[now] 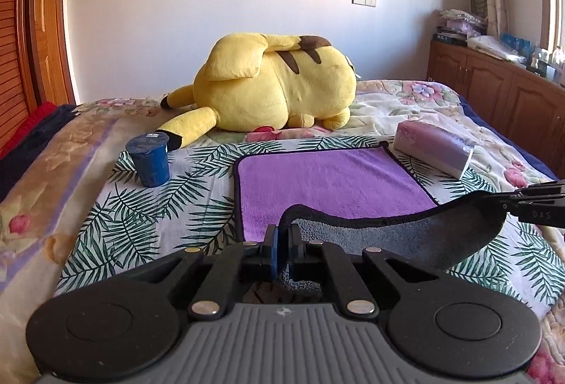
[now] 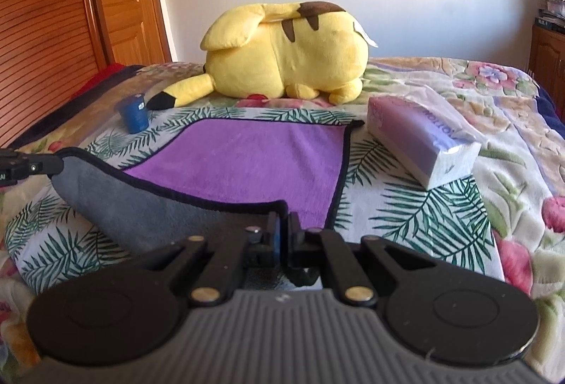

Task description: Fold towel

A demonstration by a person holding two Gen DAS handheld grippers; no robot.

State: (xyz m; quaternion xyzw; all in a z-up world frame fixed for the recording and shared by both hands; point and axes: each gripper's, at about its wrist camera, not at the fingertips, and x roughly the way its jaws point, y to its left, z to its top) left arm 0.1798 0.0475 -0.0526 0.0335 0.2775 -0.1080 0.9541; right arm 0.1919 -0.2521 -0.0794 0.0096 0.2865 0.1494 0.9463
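Note:
A towel, purple on top (image 1: 328, 179) and grey underneath, lies on a palm-leaf cloth on the bed; it also shows in the right wrist view (image 2: 254, 161). Its near edge is lifted, showing the grey underside (image 1: 406, 235) (image 2: 141, 207). My left gripper (image 1: 283, 235) is shut on the near left corner of the towel. My right gripper (image 2: 283, 225) is shut on the near right corner. The right gripper shows at the right edge of the left wrist view (image 1: 533, 204), and the left gripper shows at the left edge of the right wrist view (image 2: 21, 165).
A blue cup (image 1: 150, 158) (image 2: 133, 114) stands left of the towel. A purple tissue pack (image 1: 434, 151) (image 2: 420, 144) lies to its right. A big yellow plush toy (image 1: 275, 87) (image 2: 286, 52) lies behind. Wooden cabinets (image 1: 494, 91) line the right wall.

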